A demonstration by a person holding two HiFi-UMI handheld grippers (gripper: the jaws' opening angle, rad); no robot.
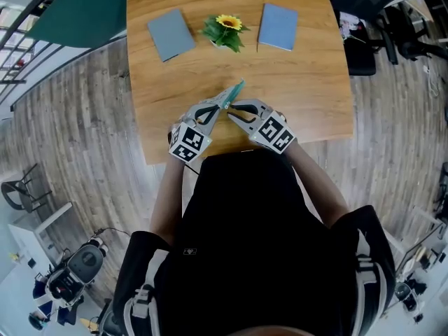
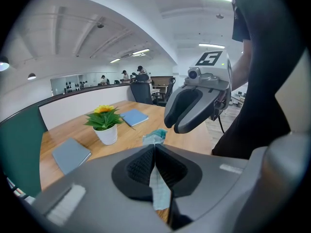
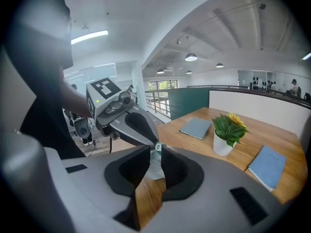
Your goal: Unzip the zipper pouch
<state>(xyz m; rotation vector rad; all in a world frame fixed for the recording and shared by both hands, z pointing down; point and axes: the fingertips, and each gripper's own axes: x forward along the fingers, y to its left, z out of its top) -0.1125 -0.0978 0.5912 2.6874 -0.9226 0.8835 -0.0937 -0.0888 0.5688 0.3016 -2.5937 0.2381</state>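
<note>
Both my grippers meet over the table (image 1: 308,82): left gripper (image 1: 222,106) clamped flat on the teal pouch (image 1: 236,89); right gripper (image 1: 233,108) tips pinching its zipper pull (image 3: 158,147).

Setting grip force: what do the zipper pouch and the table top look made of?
Zipper pouch: thin teal fabric with a matte finish, probably woven cloth or nylon. It crumples and folds flat like soft cloth. Table top: light wood grain with a smooth satin finish. Whether it is solid wood, veneer or laminate cannot be told.
</note>
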